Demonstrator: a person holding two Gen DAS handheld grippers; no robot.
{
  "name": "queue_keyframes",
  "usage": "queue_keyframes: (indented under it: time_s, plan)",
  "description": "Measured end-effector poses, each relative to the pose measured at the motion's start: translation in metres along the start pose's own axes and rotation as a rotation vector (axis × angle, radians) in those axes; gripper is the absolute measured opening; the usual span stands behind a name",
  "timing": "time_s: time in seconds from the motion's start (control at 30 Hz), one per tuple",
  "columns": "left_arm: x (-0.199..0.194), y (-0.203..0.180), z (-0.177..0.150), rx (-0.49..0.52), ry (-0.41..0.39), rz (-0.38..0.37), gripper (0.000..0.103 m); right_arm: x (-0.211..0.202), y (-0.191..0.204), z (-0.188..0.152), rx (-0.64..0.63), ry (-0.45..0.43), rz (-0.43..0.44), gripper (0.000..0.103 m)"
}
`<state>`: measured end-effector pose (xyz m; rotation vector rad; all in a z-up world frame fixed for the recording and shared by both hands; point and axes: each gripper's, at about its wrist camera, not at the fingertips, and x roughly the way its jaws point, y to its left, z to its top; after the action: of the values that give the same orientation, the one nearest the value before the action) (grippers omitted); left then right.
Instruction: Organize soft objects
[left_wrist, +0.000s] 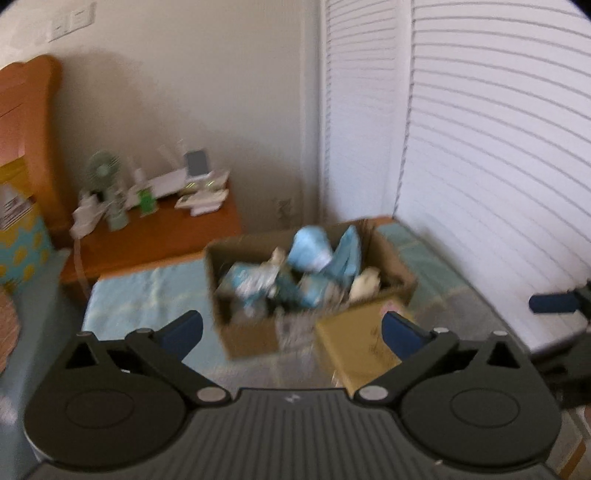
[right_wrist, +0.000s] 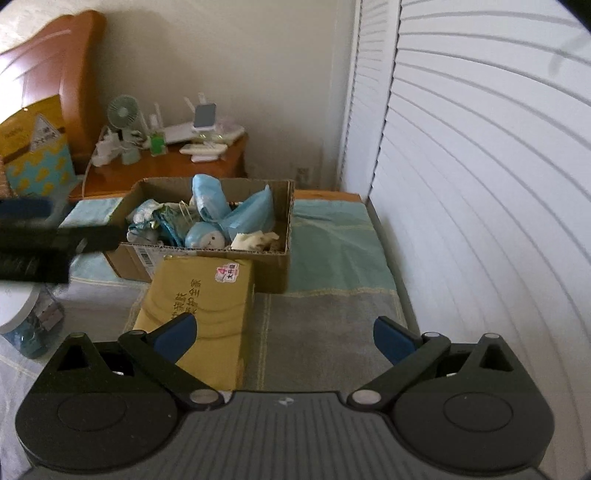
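An open cardboard box (right_wrist: 275, 206) stands on the bed, holding several soft toys: light blue plush pieces (right_wrist: 221, 210) and a cream one (right_wrist: 255, 240). The box also shows, blurred, in the left wrist view (left_wrist: 391, 258), with the blue plush (left_wrist: 314, 247) inside. My left gripper (left_wrist: 291, 328) is open and empty, held above the bed short of the box. My right gripper (right_wrist: 284, 338) is open and empty, above a yellow-brown closed carton (right_wrist: 207, 295) that lies in front of the box.
A wooden nightstand (right_wrist: 177, 166) with a small fan (right_wrist: 122, 110), router and phone stands behind the bed. White louvred doors (right_wrist: 480, 184) run along the right. A clear jar (right_wrist: 26, 325) sits at left. The left gripper's finger (right_wrist: 26, 208) juts in at left.
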<state>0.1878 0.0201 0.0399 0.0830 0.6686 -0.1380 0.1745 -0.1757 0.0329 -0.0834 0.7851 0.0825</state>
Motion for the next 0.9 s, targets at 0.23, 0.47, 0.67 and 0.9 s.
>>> queue_keyframes:
  time_s: [0.23,0.47,0.67,0.9]
  plan:
    - [-0.029,0.001,-0.008,-0.013,0.029,0.037,0.102,-0.023,0.014,0.003,0.016,-0.01,-0.038,0.103]
    - [-0.043,0.0,-0.011,-0.032,0.028,0.062,0.102,-0.035,0.014,0.004,0.035,-0.027,-0.044,0.103]
    - [-0.043,0.0,-0.012,-0.045,0.037,0.063,0.102,-0.035,0.015,0.004,0.041,-0.025,-0.041,0.103]
    - [-0.041,-0.001,-0.012,-0.042,0.04,0.069,0.102,-0.034,0.014,0.004,0.042,-0.028,-0.04,0.103]
